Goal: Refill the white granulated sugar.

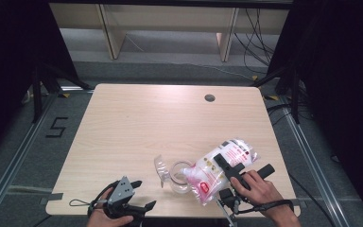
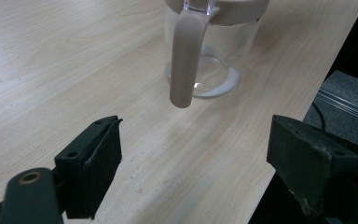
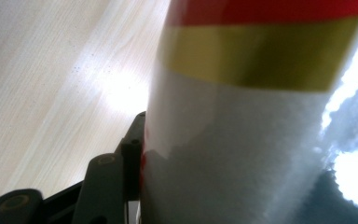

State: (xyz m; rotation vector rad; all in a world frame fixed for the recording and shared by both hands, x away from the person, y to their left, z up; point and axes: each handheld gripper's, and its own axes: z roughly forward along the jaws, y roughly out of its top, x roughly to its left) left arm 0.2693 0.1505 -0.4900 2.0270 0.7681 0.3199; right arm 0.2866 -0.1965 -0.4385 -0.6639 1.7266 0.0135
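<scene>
One glass jug, white powder at bottom; right gripper clamps tilted powder bag; left gripper spread wide.

- Wide open run across the far and left parts of the table, bare wood all the way to the back edge.
- Traffic bunches near the front edge: the glass jar stands there, and the white bag tilts over its rim from the right.
- The left gripper, jaws spread wide, has bare tabletop between it and the jar's handle.
- The right gripper is boxed in, with the bag pressed against its jaws.
</scene>
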